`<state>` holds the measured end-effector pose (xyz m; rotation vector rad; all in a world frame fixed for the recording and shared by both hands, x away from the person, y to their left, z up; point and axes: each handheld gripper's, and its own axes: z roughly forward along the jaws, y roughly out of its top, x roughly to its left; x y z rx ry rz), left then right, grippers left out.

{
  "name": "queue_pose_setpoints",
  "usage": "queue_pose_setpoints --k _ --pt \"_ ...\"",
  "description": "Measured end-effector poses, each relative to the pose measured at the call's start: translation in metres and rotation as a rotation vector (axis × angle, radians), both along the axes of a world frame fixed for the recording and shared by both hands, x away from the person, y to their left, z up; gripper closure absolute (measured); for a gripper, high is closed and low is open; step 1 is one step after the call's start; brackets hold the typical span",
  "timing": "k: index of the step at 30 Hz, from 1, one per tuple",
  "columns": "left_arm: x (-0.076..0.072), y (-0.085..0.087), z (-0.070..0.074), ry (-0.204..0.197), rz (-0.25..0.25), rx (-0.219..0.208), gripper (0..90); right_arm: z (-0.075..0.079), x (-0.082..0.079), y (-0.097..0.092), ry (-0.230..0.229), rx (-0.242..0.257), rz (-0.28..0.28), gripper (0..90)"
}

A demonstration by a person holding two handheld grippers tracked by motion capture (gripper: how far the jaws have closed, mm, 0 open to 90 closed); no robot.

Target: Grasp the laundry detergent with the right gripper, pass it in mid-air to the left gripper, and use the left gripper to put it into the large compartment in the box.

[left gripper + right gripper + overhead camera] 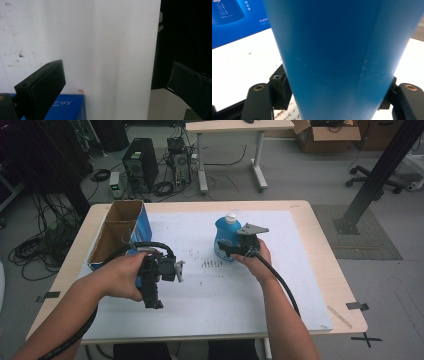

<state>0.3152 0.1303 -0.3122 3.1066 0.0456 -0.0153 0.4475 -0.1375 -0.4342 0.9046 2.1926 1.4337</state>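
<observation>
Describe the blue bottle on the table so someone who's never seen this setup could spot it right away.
On the white mat covering the wooden table, look right of the open cardboard box. The blue bottle stands upright there, gripped by the right tool. Its rounded blue body and white cap set it apart from the square box.

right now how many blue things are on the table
2. A blue bottle with a white cap stands mid-table, the right gripper closed on it. A blue-sided open cardboard box stands at the table's left edge, beside the left gripper.
</observation>
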Motion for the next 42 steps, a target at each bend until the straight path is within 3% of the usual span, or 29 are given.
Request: queue_pose_setpoints --k 8,15,17,25,33,34,42 --pt "0.0 0.0 0.001 -0.002 0.001 0.0 1.1 0.001 -0.001 0.002 -0.014 -0.012 0.026 43.6" --pt "-0.001 -0.003 0.002 -0.004 -0.001 -0.002 1.1 0.003 -0.003 0.002 -0.021 -0.021 0.026 45.3" --pt "0.0 -0.003 0.003 -0.018 0.0 -0.002 0.8 0.006 -0.003 0.001 -0.021 -0.002 0.039 45.4" --pt "0.002 -0.002 0.011 -0.027 0.002 0.003 0.6 0.033 -0.01 -0.007 -0.04 0.01 0.112 45.6" --pt "0.003 -0.006 0.016 -0.029 -0.002 0.001 0.5 0.069 -0.025 -0.014 -0.071 0.006 0.192 45.1" --pt "0.004 -0.006 0.017 -0.03 0.001 0.0 0.5 0.079 -0.03 -0.015 -0.079 0.006 0.215 44.9" --pt "0.006 -0.008 0.026 -0.043 -0.009 -0.008 0.6 0.101 -0.049 -0.019 -0.102 0.001 0.295 44.7"
